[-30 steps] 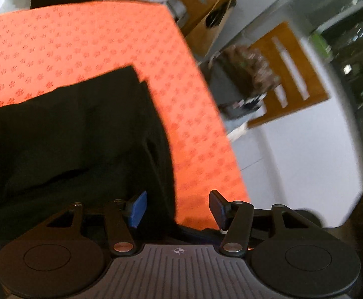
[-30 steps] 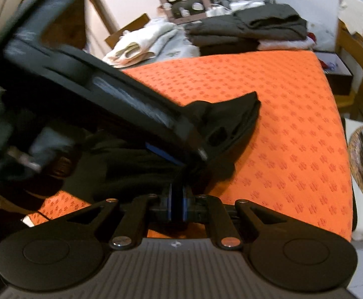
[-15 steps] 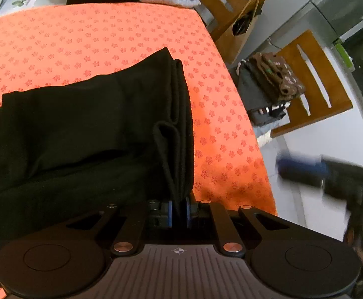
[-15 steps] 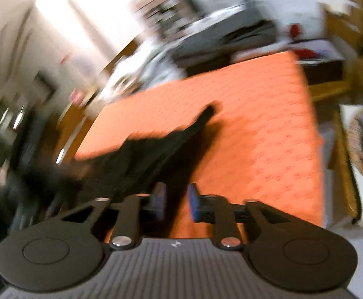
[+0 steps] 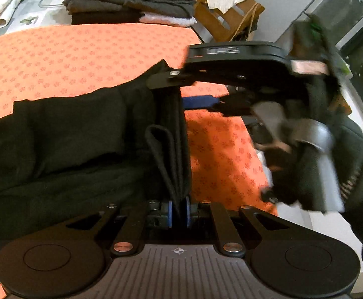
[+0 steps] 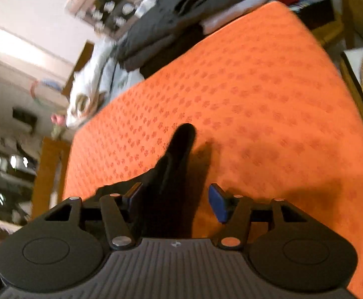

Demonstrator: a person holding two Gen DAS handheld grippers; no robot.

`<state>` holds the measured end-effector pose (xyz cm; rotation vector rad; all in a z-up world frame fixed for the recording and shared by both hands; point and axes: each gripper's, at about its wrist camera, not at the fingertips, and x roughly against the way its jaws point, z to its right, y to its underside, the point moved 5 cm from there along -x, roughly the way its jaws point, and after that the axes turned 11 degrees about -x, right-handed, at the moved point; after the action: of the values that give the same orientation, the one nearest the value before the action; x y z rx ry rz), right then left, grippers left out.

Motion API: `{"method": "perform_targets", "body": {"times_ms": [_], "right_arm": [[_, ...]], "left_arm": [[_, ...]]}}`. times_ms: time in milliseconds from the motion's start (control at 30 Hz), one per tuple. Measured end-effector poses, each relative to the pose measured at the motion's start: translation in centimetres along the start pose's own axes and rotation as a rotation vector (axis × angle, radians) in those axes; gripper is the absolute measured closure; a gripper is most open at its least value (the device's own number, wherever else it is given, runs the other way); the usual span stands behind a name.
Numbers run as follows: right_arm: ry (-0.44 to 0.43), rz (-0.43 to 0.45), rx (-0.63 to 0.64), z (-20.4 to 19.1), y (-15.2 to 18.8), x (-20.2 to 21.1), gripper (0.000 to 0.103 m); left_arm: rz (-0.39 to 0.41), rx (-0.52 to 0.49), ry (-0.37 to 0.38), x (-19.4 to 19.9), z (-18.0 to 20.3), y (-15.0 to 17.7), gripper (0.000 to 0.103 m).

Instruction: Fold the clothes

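My left gripper (image 5: pixel 179 211) is still clamping the folded edge of the black fabric garment (image 5: pixel 69 134) lying on the orange patterned tablecloth (image 5: pixel 81 57). My right gripper (image 6: pixel 175 200), half a second ago nearly together, is now spreading wide apart astride the garment's far corner.

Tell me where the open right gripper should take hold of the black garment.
Judging by its pose, the right gripper should grip the black fabric garment at its far pointed corner, coming from the right: the folded edge runs there and lies flat on the orange cloth.
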<state>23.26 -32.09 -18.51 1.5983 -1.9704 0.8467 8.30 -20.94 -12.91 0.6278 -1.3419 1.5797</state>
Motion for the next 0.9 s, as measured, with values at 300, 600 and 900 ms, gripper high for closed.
{"method": "perform_targets", "body": {"times_ms": [300,600,900], "right_arm": [[-0.021,0.009,0.217,-6.8,0.8,-1.3,0.085],[0.019,-0.01,0.368,-9.9,1.8,-5.0,0.058],[0.061,-0.047,0.43,-8.1,2.6,-7.7,0.058]], "left_arm": [[0.093,0.109,0.012,2.5,-2.3,1.5,0.09],[0.125,0.306,0.036,2.6,-6.5,4.3,0.088],[0.108,0.443,0.088,0.5,-9.3,6.7,0.072]]}}
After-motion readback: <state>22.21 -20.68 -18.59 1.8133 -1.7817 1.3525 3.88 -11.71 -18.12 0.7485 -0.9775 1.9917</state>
